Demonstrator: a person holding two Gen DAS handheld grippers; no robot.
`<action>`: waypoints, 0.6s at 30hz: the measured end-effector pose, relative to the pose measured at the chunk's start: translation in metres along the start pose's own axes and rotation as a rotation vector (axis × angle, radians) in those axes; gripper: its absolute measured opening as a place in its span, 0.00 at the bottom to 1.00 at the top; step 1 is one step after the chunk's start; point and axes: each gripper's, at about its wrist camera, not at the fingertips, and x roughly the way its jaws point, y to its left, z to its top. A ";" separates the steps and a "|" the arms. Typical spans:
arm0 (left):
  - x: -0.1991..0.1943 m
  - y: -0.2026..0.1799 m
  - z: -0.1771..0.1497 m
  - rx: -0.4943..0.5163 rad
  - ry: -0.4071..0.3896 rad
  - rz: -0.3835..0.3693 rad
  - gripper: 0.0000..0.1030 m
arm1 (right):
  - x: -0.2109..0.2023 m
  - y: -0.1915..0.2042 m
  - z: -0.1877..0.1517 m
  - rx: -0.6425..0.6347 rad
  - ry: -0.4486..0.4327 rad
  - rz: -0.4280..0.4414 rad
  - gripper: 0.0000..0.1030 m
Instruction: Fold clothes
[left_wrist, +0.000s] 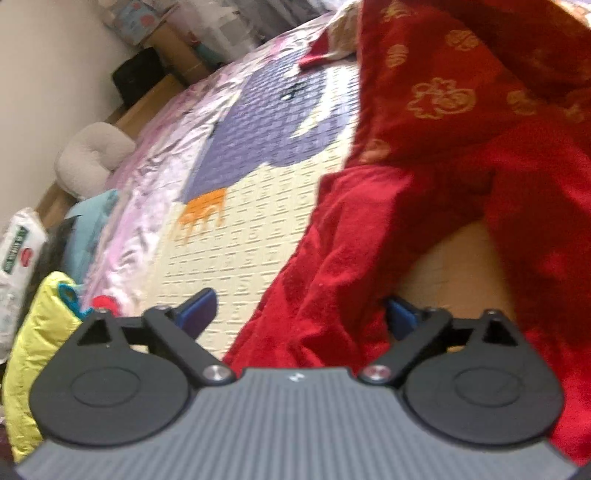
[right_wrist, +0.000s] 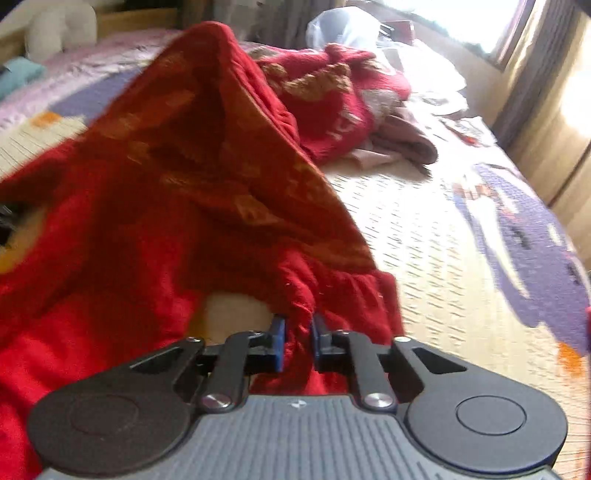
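1. A red garment (right_wrist: 159, 206) with gold woven motifs lay bunched on the bed mat (right_wrist: 424, 236). It was plush and fleecy, heaped in thick folds, and one peak rose toward the far side of the bed.
2. Beyond the red garment lay a second red piece of clothing (right_wrist: 332, 110) with gold patches, and just beside that a crumpled dusty-pink cloth (right_wrist: 399, 144). A pale plastic bag (right_wrist: 347, 29) sat farther behind them near the window.
3. The mat under the red garment was cream, ribbed in fine rows, and printed with purple cartoon shapes and orange feet; a pink satin sheet (left_wrist: 147, 177) edged it on the far side from the garment.
4. Past that sheet, well apart from the red garment, sat a white ring-shaped cushion (left_wrist: 92, 158), a teal folded cloth (left_wrist: 92, 218), a yellow puffy item (left_wrist: 40, 350) and a white wipes pack (left_wrist: 18, 251).
5. The right gripper (right_wrist: 297, 332) had its blue-padded fingers (right_wrist: 277, 339) pinched together on a hem fold of the red garment.
6. The left gripper (left_wrist: 299, 314) stood spread wide, with the garment's fleecy edge lying between its pads (left_wrist: 195, 314) without being pressed.
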 end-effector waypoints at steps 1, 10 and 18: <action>0.003 0.003 0.000 -0.004 0.006 0.012 0.88 | 0.000 -0.001 -0.003 -0.003 -0.001 -0.014 0.11; 0.011 0.016 0.002 -0.035 0.012 0.101 0.87 | 0.004 -0.013 -0.012 0.025 0.001 -0.045 0.16; -0.017 0.028 0.005 -0.039 -0.035 0.021 1.00 | -0.032 -0.009 -0.004 0.073 -0.057 0.138 0.38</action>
